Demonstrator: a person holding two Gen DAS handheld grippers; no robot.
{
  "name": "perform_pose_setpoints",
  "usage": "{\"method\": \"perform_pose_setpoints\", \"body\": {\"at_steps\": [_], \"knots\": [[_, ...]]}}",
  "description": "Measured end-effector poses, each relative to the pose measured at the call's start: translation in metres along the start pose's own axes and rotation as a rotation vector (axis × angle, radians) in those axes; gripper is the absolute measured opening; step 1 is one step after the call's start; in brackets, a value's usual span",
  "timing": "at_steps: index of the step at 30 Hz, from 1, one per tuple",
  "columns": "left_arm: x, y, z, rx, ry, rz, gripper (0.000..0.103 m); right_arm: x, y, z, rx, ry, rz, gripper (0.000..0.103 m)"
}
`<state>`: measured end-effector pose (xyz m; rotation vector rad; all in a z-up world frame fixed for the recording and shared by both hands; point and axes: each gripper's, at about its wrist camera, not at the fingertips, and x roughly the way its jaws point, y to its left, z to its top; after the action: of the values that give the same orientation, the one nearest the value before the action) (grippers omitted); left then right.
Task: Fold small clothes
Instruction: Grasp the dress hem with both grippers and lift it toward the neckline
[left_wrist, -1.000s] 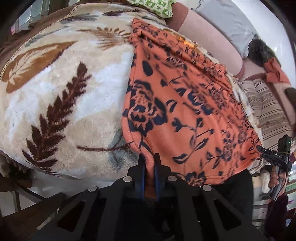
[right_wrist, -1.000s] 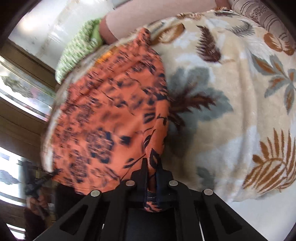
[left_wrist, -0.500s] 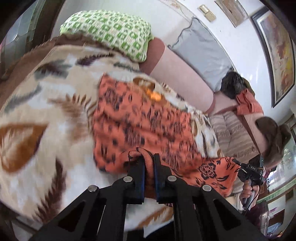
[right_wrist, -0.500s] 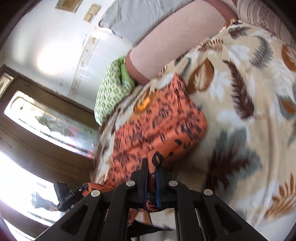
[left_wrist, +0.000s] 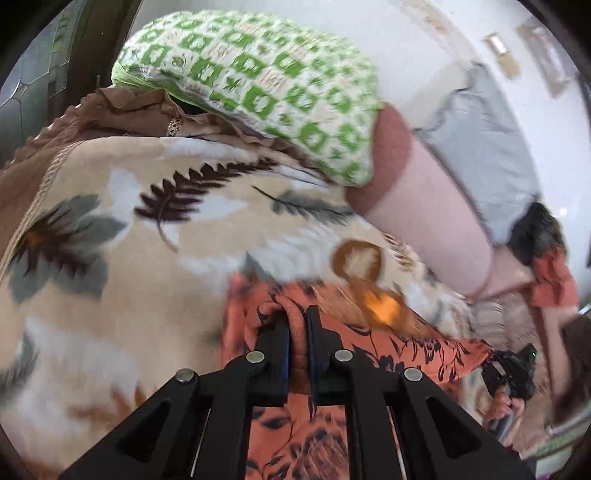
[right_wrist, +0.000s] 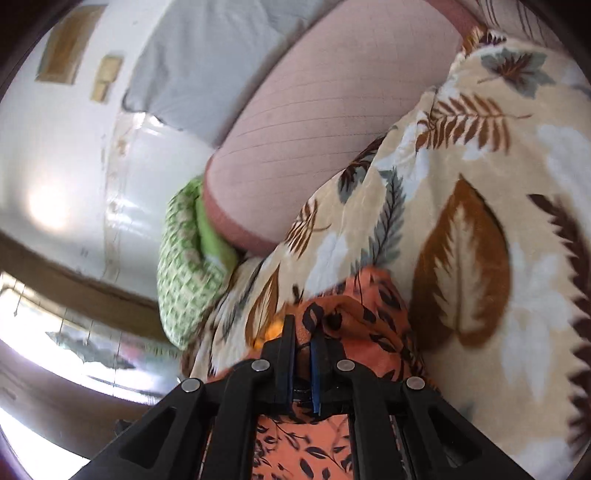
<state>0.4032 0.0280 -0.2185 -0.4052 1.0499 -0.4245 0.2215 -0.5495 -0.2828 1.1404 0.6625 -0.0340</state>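
Observation:
An orange garment with a dark floral print (left_wrist: 417, 347) lies on a leaf-patterned blanket (left_wrist: 110, 280). My left gripper (left_wrist: 297, 314) is shut on a bunched edge of the garment, held low over the blanket near the pillows. My right gripper (right_wrist: 303, 325) is shut on another edge of the same garment (right_wrist: 373, 314), at its right side. The right gripper also shows small at the right edge of the left wrist view (left_wrist: 511, 373). Most of the garment is hidden under the gripper bodies.
A green-and-white patterned pillow (left_wrist: 266, 85) lies at the blanket's far end. A pink bolster (right_wrist: 325, 129) and a grey pillow (right_wrist: 207, 62) lie against the white wall. Dark and orange cloth (left_wrist: 546, 258) sits at the far right.
Both grippers have carried the held garment edges forward over the garment toward the pillows. The flat spread of orange cloth has shrunk to a folded strip near the fingers.

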Motion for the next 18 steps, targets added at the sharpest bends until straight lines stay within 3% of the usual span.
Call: {"method": "perform_pose_setpoints", "body": {"at_steps": [3,5,7,8,9,11,12,14,16,18], "knots": [[0.051,0.012,0.013,-0.077,0.057,0.048,0.010,0.047,-0.021,0.017,0.105,-0.006,-0.026,0.013],[0.062,0.021,0.011,-0.138,0.066,0.047,0.015,0.072,-0.036,0.022,0.164,-0.005,-0.067,0.022],[0.051,0.025,0.006,-0.175,-0.006,-0.011,0.025,0.077,-0.047,0.024,0.201,-0.037,-0.052,0.041],[0.037,0.024,0.003,-0.179,-0.063,-0.015,0.038,0.072,-0.050,0.024,0.217,-0.065,-0.024,0.065],[0.022,0.022,-0.001,-0.179,-0.124,-0.004,0.051,0.064,-0.053,0.024,0.233,-0.101,0.002,0.078],[-0.014,0.011,-0.016,-0.157,-0.269,0.024,0.067,0.037,-0.052,0.022,0.231,-0.197,0.015,0.079],[-0.031,0.001,-0.026,-0.117,-0.307,0.041,0.070,0.025,-0.046,0.021,0.190,-0.217,0.020,0.078],[-0.050,-0.022,-0.052,-0.034,-0.313,0.102,0.073,0.014,-0.017,0.015,0.012,-0.150,-0.046,0.078],[-0.052,-0.036,-0.082,-0.015,-0.284,0.174,0.077,0.017,0.016,-0.008,-0.181,-0.062,-0.117,0.076],[-0.036,-0.040,-0.104,-0.009,-0.213,0.209,0.077,0.036,0.050,-0.048,-0.361,0.055,-0.175,0.060]]}}
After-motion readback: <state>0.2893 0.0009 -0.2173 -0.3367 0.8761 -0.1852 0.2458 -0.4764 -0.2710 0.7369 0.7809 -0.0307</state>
